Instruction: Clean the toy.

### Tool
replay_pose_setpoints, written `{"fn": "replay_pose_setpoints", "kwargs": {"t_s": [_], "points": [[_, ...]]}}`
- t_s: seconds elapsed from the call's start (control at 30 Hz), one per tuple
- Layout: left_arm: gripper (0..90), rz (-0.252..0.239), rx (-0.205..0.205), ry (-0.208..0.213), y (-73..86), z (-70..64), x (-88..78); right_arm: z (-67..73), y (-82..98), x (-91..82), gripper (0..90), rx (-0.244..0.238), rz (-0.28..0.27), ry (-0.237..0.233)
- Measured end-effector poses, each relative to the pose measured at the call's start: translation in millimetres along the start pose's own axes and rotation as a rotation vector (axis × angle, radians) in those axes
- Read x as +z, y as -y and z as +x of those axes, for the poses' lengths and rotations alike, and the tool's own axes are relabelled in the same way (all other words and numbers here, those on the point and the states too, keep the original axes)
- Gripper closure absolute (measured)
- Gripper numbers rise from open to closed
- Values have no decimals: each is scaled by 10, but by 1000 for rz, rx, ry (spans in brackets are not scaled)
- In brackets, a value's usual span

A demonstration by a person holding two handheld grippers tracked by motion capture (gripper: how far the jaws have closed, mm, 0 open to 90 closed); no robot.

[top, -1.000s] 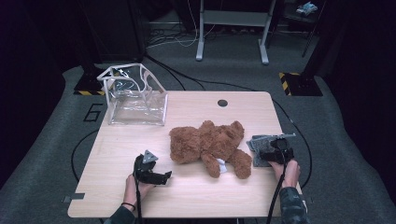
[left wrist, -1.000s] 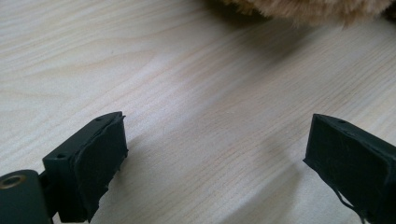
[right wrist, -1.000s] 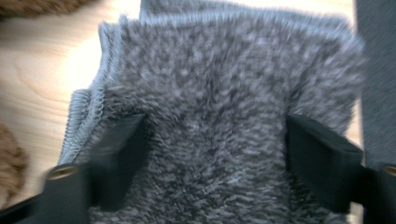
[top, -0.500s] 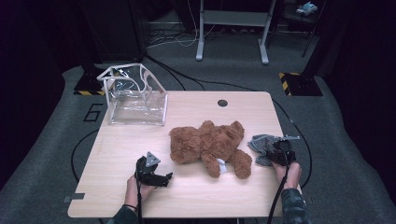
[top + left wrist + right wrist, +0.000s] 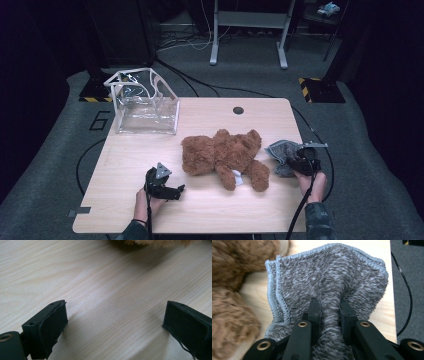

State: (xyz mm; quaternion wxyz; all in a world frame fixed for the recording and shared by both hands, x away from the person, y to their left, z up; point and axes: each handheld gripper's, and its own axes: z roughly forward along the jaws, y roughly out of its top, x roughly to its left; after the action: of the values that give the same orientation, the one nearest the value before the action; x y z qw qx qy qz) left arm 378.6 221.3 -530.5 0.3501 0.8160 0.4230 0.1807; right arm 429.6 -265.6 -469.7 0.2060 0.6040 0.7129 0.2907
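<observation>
While the left tool (image 5: pixel 175 189) gapes, the right tool (image 5: pixel 329 307) pinches a grey cloth (image 5: pixel 329 277), hiding its middle.

The left hand-held gripper (image 5: pixel 172 190) is black, with a small grey three-cornered plate on top. Its two jaws are thick black blocks with flat, dark, soft-looking pads (image 5: pixel 53 326), and one pad has a loose thread hanging off. The right hand-held gripper (image 5: pixel 299 161) is black too, with a grey plate at 12 o'clock. Its long black arms carry round brass-coloured screw holes. A thin black cable trails from each one toward 6 o'clock. The person wears dark sleeves (image 5: pixel 318 222).
</observation>
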Motion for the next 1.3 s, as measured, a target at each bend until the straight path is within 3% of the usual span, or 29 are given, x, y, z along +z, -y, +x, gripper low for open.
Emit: {"fn": "replay_pose_setpoints", "kwargs": {"t_s": [0.37, 0.63, 0.97, 1.3], "points": [[54, 2, 2, -6, 0, 8, -3, 123, -192, -259, 758, -44, -67, -51], [55, -2, -8, -9, 1, 4, 0, 349, -395, -465, 758, -116, -115, -85], [55, -2, -8, -8, 2, 4, -2, 536, -562, -581, 757, -168, -143, -118], [55, -2, -8, -8, 4, 3, -4, 843, -737, -620, 755, -222, -160, -201]]}}
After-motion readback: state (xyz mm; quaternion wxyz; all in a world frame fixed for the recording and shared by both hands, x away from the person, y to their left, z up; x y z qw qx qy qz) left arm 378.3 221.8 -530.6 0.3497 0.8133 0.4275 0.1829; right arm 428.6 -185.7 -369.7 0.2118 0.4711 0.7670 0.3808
